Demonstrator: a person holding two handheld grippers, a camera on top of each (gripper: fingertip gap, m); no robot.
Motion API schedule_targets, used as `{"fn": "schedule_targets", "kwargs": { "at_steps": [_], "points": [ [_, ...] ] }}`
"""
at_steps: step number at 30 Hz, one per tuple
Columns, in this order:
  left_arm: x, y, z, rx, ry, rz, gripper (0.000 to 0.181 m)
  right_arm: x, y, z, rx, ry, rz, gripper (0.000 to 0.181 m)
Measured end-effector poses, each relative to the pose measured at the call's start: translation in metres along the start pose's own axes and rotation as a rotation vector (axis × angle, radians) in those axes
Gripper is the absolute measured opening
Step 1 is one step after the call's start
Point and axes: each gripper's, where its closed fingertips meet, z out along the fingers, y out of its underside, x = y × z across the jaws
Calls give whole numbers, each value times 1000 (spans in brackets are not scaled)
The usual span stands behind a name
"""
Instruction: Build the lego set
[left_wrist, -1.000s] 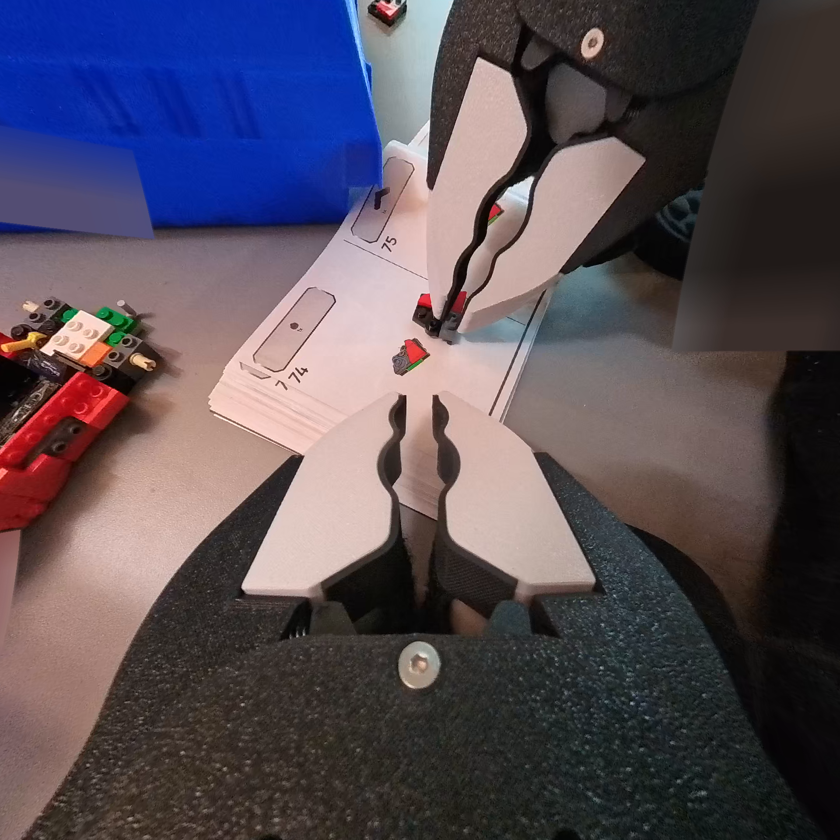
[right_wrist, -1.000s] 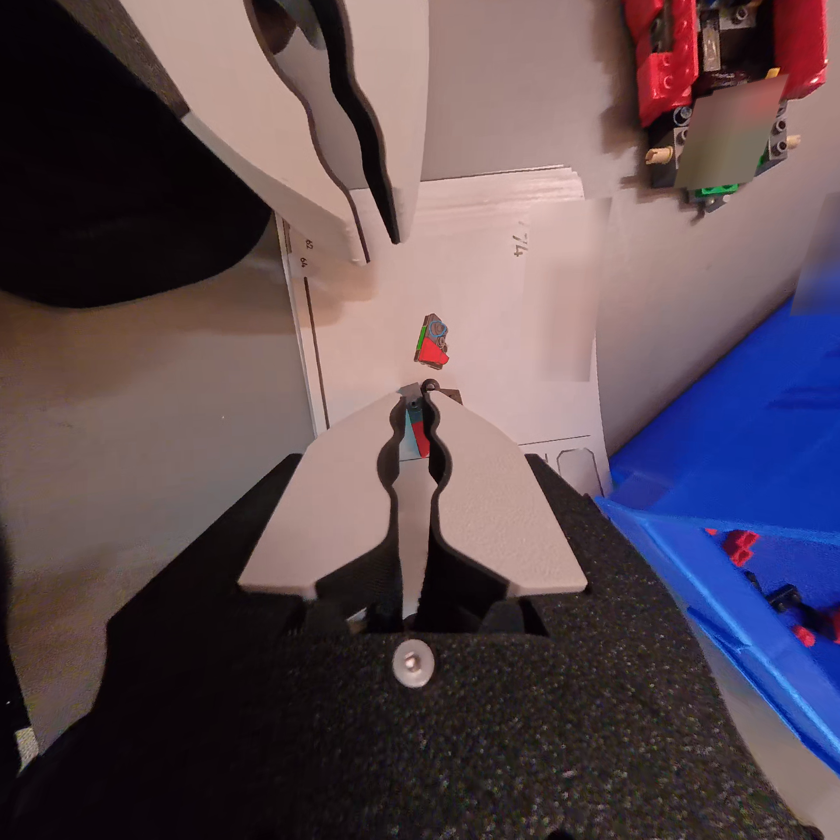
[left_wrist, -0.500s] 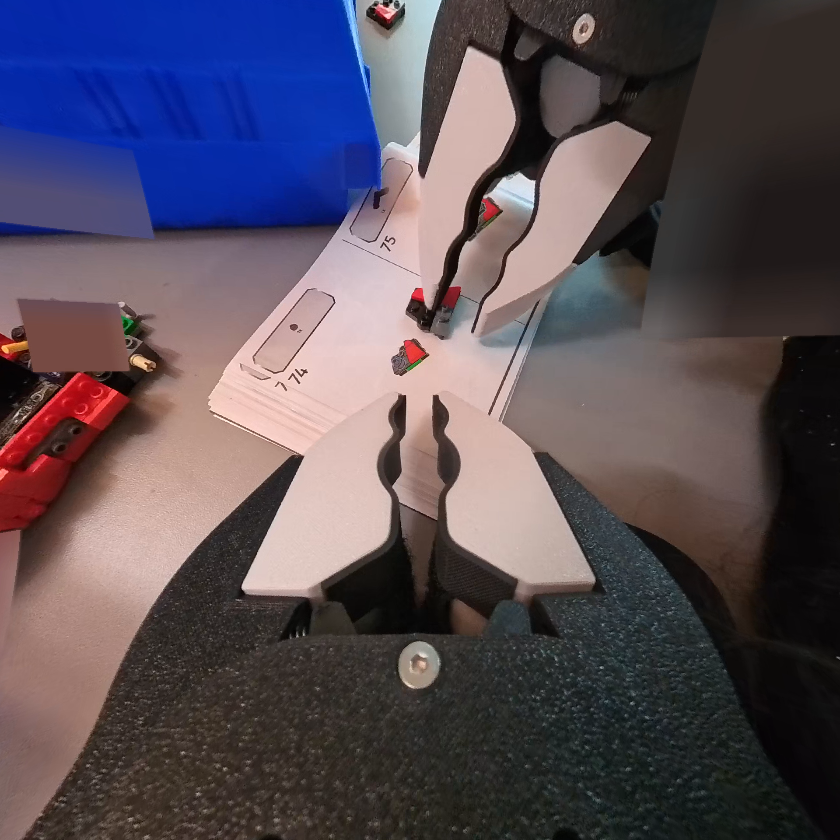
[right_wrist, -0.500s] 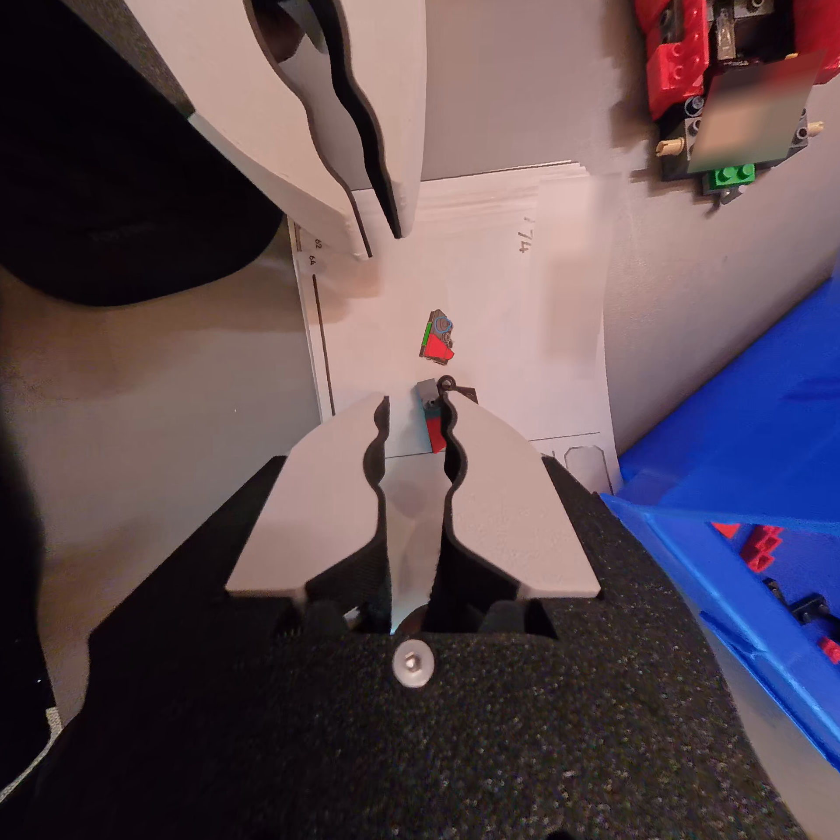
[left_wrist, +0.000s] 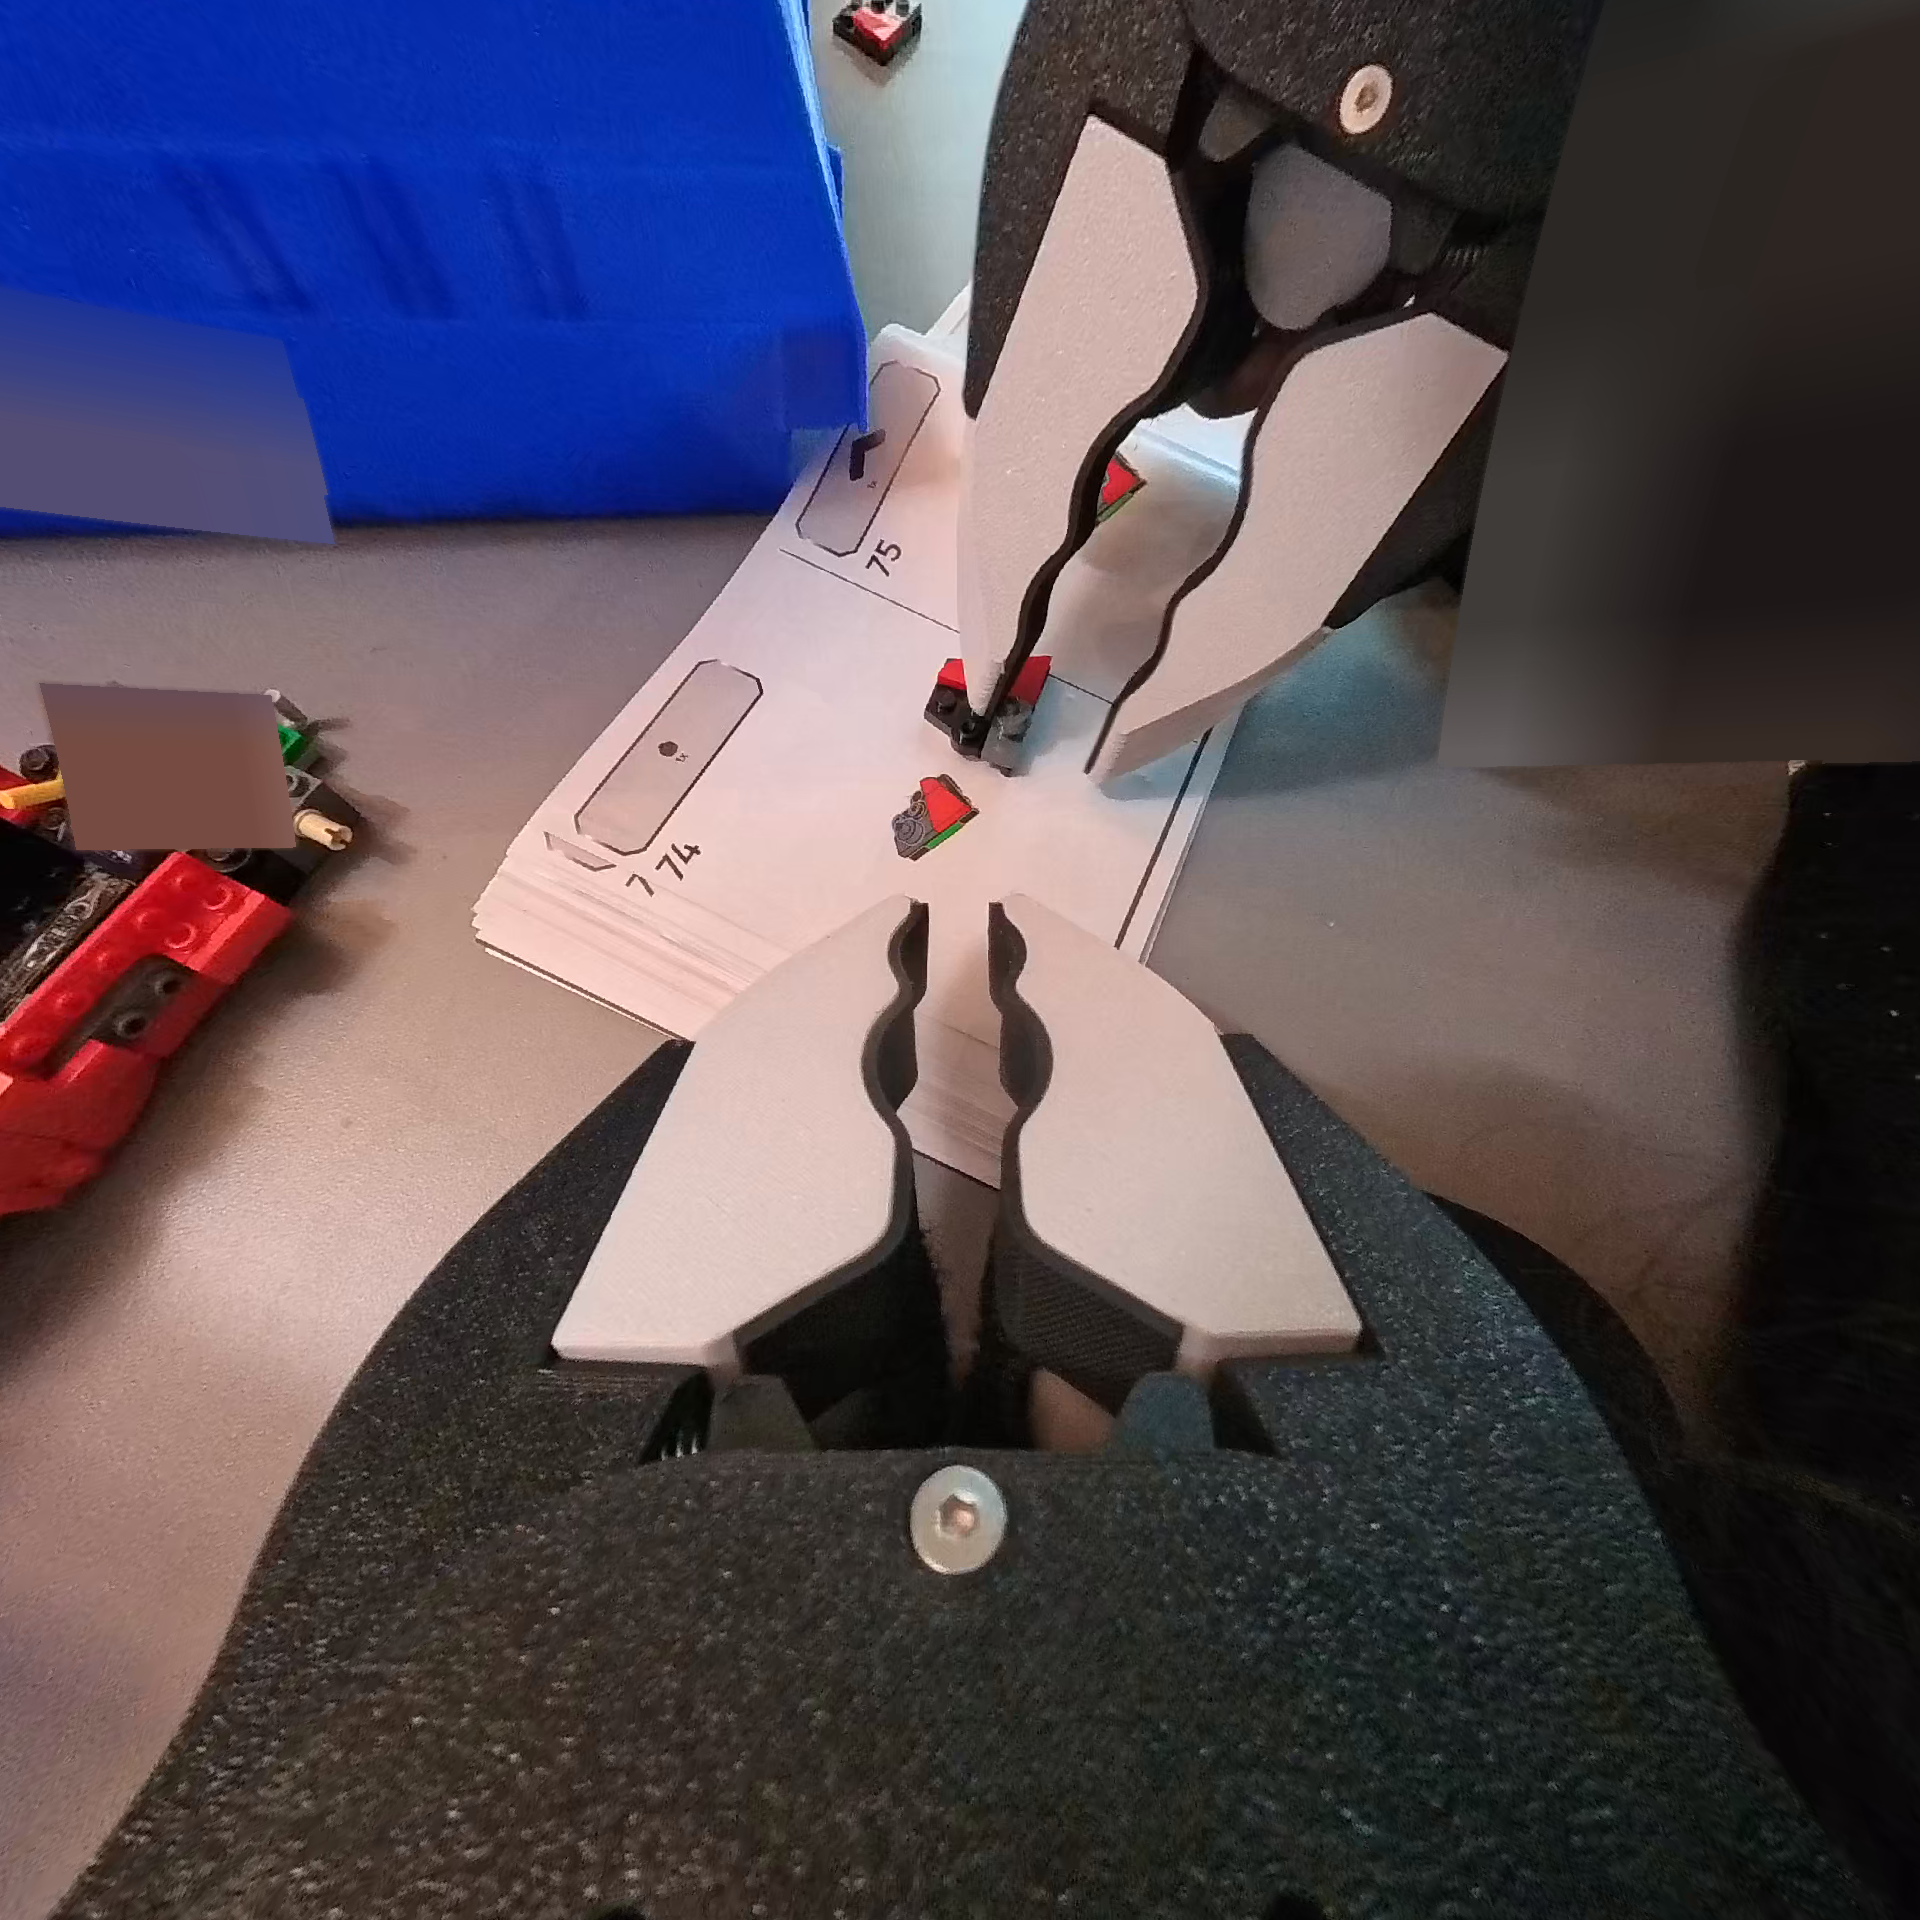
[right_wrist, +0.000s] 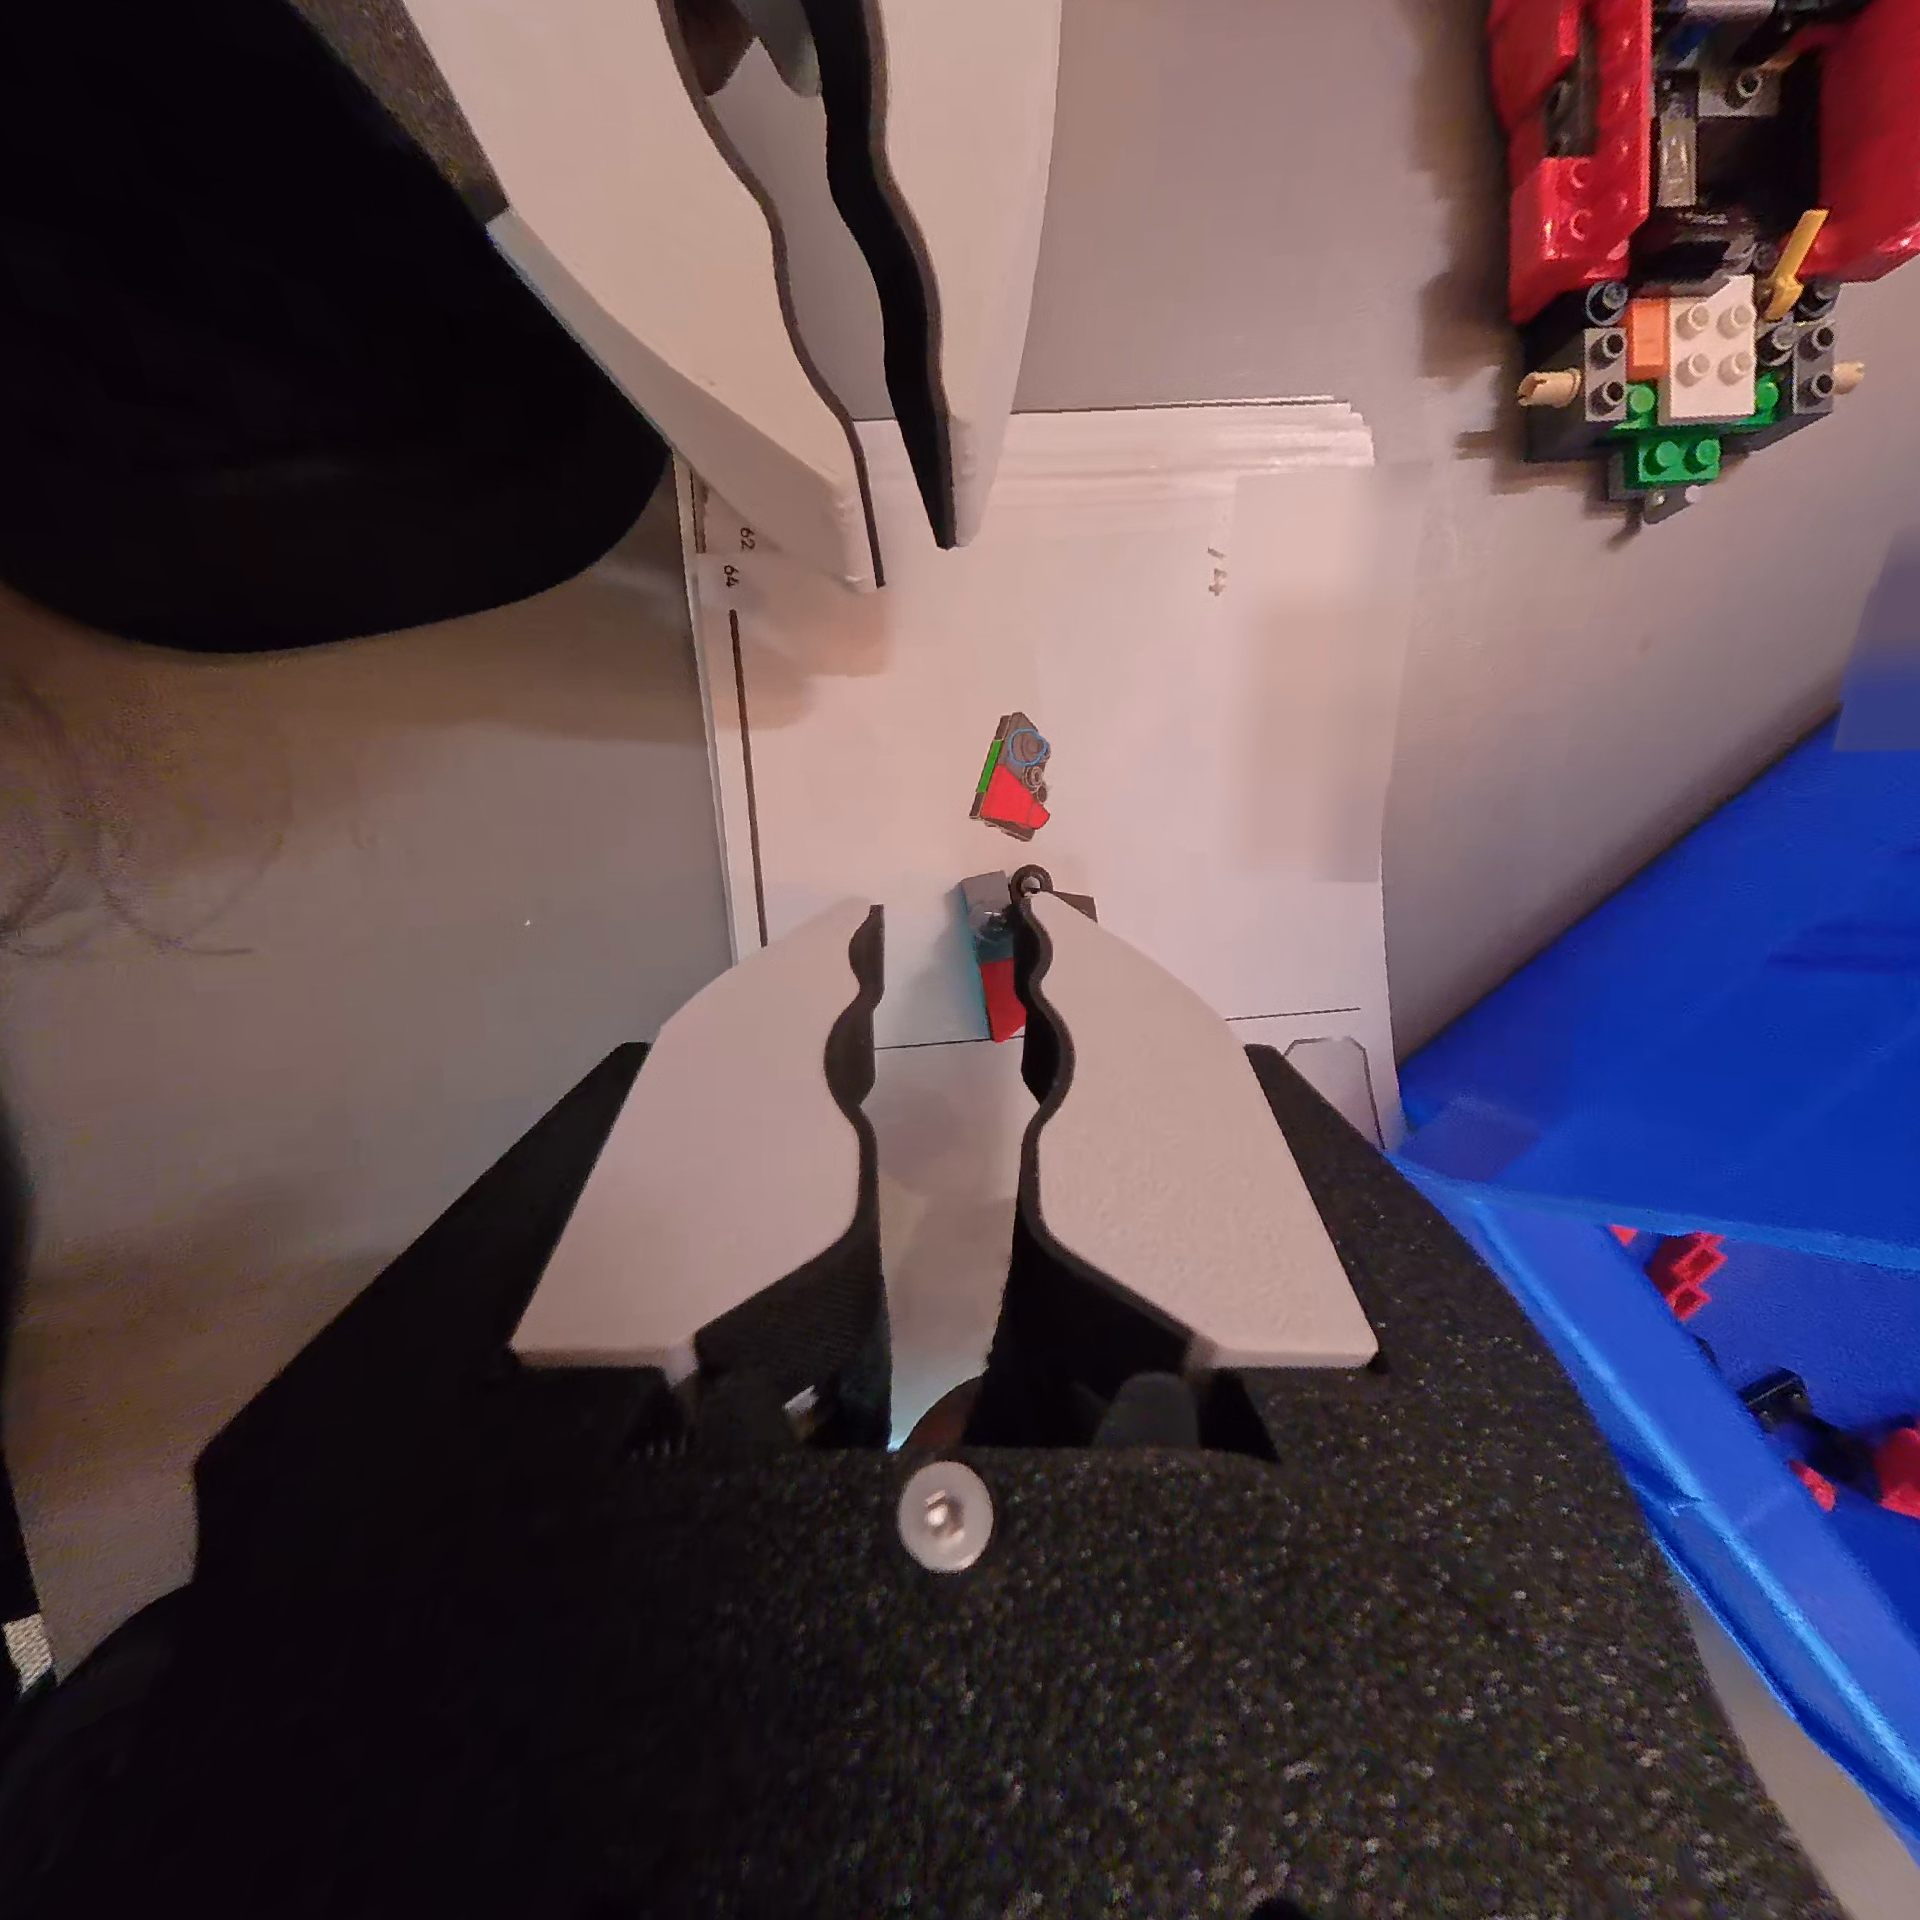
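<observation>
A small red, black and grey lego assembly (left_wrist: 1010, 727) rests on the open instruction booklet (left_wrist: 790, 727). My right gripper (left_wrist: 1044, 743) stands over it with its jaws open. One fingertip touches the assembly and the other is apart from it. In the right wrist view the assembly (right_wrist: 987, 935) lies against the inner side of the right finger of my right gripper (right_wrist: 951, 914). My left gripper (left_wrist: 951, 914) hovers at the booklet's near edge, narrowly open and empty. It also shows in the right wrist view (right_wrist: 909, 561).
A partly built red lego model (left_wrist: 104, 987) lies on the grey table to the left and also shows in the right wrist view (right_wrist: 1662, 208). A blue bin (left_wrist: 416, 260) stands behind the booklet, with loose pieces (right_wrist: 1688, 1268) inside. A printed picture of the piece (left_wrist: 933, 819) is on the page.
My right gripper has opened and let go of the small assembly, which now rests on the booklet. My left gripper has not moved.
</observation>
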Motion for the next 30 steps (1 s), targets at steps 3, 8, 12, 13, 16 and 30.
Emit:
{"fn": "schedule_targets", "kwargs": {
  "at_steps": [3,8,12,13,16,30],
  "points": [
    [0,0,0,1,0,0,10,0,0,0,3,0,-1,25],
    [0,0,0,-1,1,1,10,-1,0,0,9,6,-6,26],
    [0,0,0,-1,1,1,10,0,-1,-1,18,11,-8,26],
    [0,0,0,-1,1,2,10,-1,-1,-1,18,10,-7,26],
    [0,0,0,-3,1,3,10,0,-1,-1,19,16,-11,26],
    [0,1,0,-4,2,4,10,0,0,-1,15,7,-1,27]
  ]
}}
